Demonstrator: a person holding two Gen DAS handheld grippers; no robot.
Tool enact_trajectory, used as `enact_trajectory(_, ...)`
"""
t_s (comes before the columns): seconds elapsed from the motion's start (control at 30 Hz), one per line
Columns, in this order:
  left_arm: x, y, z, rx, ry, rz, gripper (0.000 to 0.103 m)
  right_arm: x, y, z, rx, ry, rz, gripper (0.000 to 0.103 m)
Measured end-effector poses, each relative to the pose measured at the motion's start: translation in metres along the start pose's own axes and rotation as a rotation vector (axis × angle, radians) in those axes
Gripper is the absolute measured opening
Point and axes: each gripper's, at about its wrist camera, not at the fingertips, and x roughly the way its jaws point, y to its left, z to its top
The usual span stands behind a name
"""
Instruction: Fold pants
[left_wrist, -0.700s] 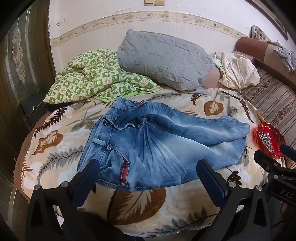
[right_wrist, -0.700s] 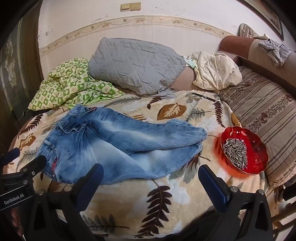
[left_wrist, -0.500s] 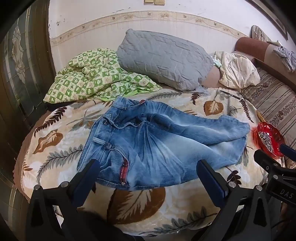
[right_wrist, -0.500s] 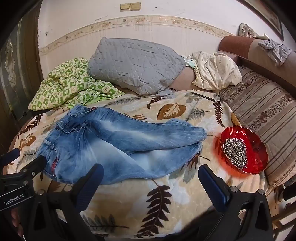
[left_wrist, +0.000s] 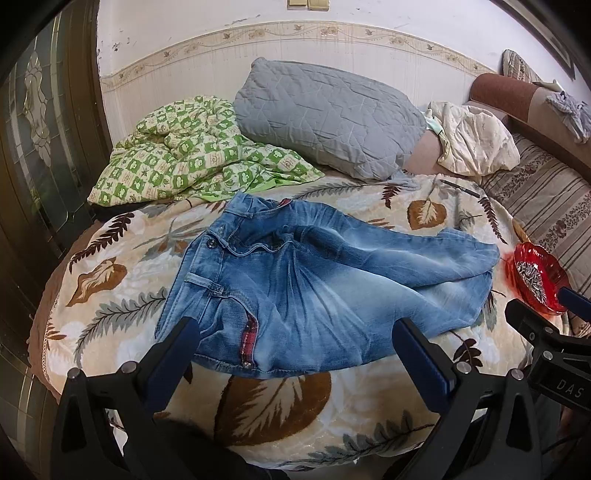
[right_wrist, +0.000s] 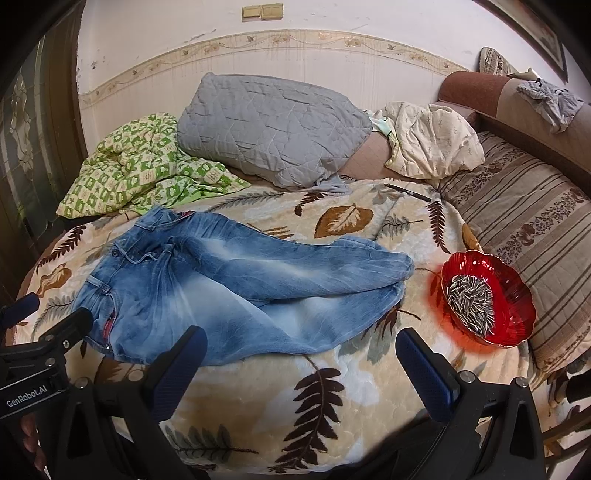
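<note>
Faded blue jeans (left_wrist: 314, 280) lie on a leaf-patterned blanket (left_wrist: 280, 402) on the bed, waistband at the left, legs folded short and pointing right. They also show in the right wrist view (right_wrist: 236, 288). My left gripper (left_wrist: 295, 343) is open and empty, hovering at the near hem below the waist and red pocket trim. My right gripper (right_wrist: 301, 352) is open and empty, hovering at the near edge of the legs. Neither touches the jeans. Each gripper shows at the edge of the other's view.
A red glass bowl of sunflower seeds (right_wrist: 487, 299) sits just right of the leg ends. A grey pillow (right_wrist: 273, 129), a green checked quilt (right_wrist: 144, 170), a cream cloth (right_wrist: 432, 140) and a black pen (right_wrist: 406, 192) lie behind. A striped cushion (right_wrist: 532, 221) is at right.
Almost nothing has changed. Both grippers stay open in about the same place; the jeans have not moved.
</note>
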Motion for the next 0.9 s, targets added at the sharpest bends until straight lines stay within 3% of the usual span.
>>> enact_trajectory(0.9,-0.002,0.0009,-0.0001,0.004,0.001,-0.001,0.103,-0.0013,0.0032,-0.0005,-0.01,0.005,-0.001,0.103)
